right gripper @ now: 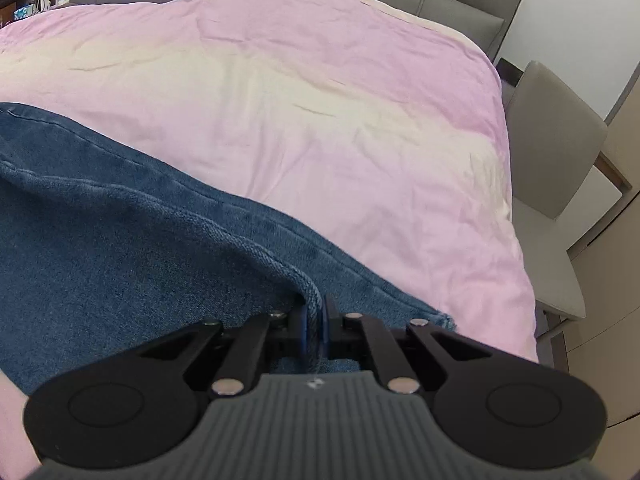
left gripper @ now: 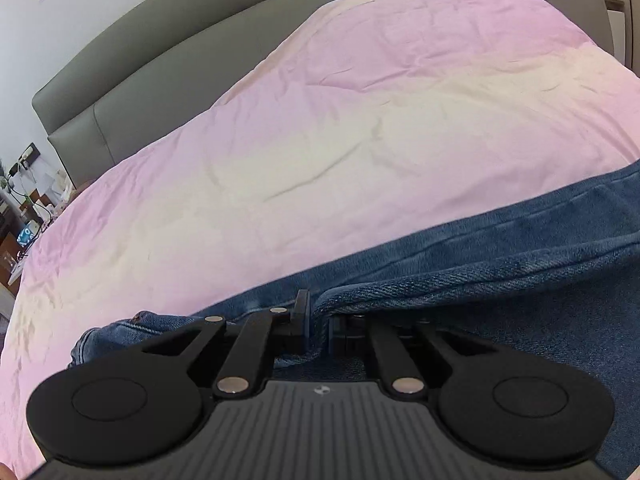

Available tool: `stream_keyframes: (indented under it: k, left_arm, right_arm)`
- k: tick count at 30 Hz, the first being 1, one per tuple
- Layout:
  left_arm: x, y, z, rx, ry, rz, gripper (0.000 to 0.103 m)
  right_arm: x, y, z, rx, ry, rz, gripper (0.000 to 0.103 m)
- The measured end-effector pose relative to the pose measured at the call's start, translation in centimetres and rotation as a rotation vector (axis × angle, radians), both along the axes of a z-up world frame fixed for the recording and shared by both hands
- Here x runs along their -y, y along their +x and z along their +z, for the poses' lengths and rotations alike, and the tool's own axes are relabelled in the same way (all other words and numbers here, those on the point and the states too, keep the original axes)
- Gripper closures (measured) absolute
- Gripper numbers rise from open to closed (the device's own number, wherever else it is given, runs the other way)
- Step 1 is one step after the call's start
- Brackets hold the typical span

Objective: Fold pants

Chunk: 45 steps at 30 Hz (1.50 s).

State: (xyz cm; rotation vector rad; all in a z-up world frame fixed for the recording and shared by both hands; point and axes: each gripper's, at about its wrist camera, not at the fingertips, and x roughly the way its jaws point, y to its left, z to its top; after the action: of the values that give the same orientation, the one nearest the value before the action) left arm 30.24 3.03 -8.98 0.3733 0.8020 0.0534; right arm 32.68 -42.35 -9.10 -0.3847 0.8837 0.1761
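Two grippers, left gripper (left gripper: 318, 320) and right gripper (right gripper: 314, 326), each clamped on jeans (right gripper: 120, 260) edge, denim ahead.

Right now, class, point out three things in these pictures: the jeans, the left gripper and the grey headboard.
jeans (right gripper: 120, 260), right wrist view, on the flat denim of the leg.
left gripper (left gripper: 318, 320), left wrist view, between its fingertips, shut on a denim fold.
grey headboard (left gripper: 132, 92), left wrist view, on its padded front.
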Motion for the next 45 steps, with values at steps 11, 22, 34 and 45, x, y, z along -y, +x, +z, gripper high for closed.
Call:
stream_keyframes:
  k: [11, 22, 34, 45]
  left_arm:
    - [1.0, 9.9, -5.7, -0.126, -0.030, 0.067, 0.094]
    - [0.8, 7.4, -3.3, -0.096, -0.020, 0.001, 0.044]
    - [4.3, -3.2, 0.1, -0.125, -0.149, -0.101, 0.035]
    - [3.5, -12.6, -3.5, -0.102, -0.191, -0.054, 0.034]
  right_arm:
    - [2.4, 10.5, -7.1, -0.270, 0.065, -0.139, 0.102]
    - [4.7, 8.4, -3.3, -0.190, 0.103, -0.178, 0.052]
    - [6.1, -0.3, 2.6, -0.063, 0.057, -0.171, 0.036]
    - [3.1, -9.9, -2.9, -0.110, 0.028, -0.015, 0.017]
